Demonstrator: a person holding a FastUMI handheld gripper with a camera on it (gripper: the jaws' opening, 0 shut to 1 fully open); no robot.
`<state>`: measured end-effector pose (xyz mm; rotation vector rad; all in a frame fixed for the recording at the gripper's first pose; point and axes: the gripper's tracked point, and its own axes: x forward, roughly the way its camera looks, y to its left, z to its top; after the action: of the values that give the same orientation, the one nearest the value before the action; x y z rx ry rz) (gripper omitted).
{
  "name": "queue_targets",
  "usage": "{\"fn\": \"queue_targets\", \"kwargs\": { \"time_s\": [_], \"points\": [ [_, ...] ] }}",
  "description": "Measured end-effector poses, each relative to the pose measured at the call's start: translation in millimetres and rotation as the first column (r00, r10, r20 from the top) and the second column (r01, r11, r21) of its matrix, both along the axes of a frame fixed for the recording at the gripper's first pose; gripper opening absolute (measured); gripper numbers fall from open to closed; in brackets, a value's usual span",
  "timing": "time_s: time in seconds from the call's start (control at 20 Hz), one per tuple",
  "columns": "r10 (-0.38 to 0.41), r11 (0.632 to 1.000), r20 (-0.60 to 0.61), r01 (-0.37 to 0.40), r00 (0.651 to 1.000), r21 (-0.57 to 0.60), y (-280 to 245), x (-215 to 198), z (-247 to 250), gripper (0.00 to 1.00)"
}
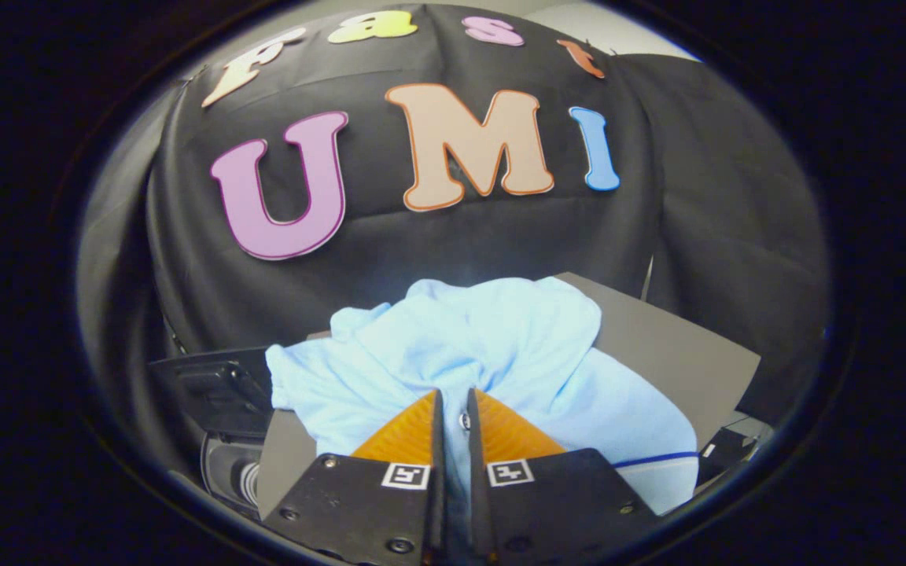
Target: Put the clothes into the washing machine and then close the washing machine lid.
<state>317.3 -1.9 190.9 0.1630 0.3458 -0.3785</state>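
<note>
Gripper view: one grey panel (673, 354), flat and rigid, lies beyond the tongs and to their right; it may be the washer lid, though that cannot be confirmed. One dark unit (221, 389) with a rounded opening below it sits to the left of the tongs, probably part of the washer.

One light blue shirt (461, 346) lies crumpled on the panel, directly ahead of the tongs and spreading to both sides. Judged soft, light and limp; it will sag and trail when lifted, and loose folds may snag on an edge. Best hold: a bunched fold near the middle, so that less cloth hangs free.

One set of tongs (453, 405): the fingers stand nearly closed, with a narrow gap between them, and a pleat of the shirt is pinched in that gap.
</note>
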Motion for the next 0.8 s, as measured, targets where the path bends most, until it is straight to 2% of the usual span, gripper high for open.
{"fn": "queue_targets", "kwargs": {
  "time_s": [0.05, 0.15, 0.3, 0.7, 0.8],
  "points": [
    [0.009, 1.000, -0.015, -0.009, 1.000, 0.011, 7, 0, 0, 0.09],
    [0.054, 0.998, -0.026, -0.054, 0.998, 0.018, 27, 4, -1, 0.09],
    [0.057, 0.998, 0.007, -0.057, 0.998, 0.025, 50, 8, 0, 0.08],
    [0.102, 0.992, 0.018, -0.100, 0.995, -0.076, 113, 10, -1, 0.08],
    [0.144, 0.984, 0.037, -0.139, 0.989, -0.113, 132, 14, -2, 0.08]
  ]
}}
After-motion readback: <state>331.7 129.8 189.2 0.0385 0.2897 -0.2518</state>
